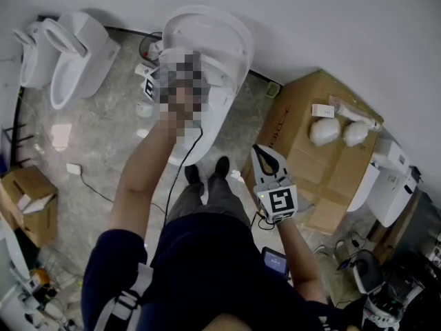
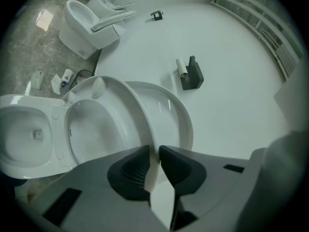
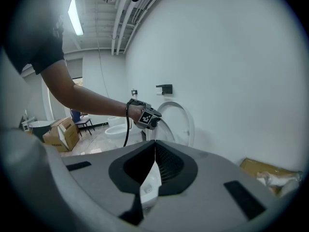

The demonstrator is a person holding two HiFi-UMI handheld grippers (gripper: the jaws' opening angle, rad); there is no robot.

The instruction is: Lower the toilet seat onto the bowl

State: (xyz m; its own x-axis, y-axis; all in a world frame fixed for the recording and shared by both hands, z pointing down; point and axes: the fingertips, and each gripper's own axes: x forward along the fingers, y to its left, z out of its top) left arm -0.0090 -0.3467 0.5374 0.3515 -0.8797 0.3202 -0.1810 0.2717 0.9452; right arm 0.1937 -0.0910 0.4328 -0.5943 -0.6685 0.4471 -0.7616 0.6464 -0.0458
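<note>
at the top centre of the head view, toilet with lid (image 1: 219,34) up against the white wall (image 1: 358,33). left arm reaches up-frame to it; hand and most of the tool there are under a mosaic patch. in the left gripper view the left gripper (image 2: 153,151) is clamped on the toilet seat (image 2: 137,108): the thin white rim runs straight between the dark pads (image 2: 129,170), both pressing on it. seat stands raised, a little apart from the lid behind it (lid to the right of the seat in that view), and well off the bowl (image 2: 24,134) at the left edge. black paper holder (image 2: 191,74) on the wall, upper right of the seat. right gripper (image 1: 264,156) sits at centre right of the head view, away from the toilet, pointing up-frame; its own view shows the jaws closed together with nothing between them. beyond its jaws the same view shows the other tool at the raised seat. large cardboard box (image 1: 324,136) at the right, touching the wall; second toilet (image 1: 76,61) at upper left on the marbled floor (image 1: 103,143); smaller open box (image 1: 27,198) at the left edge.
</note>
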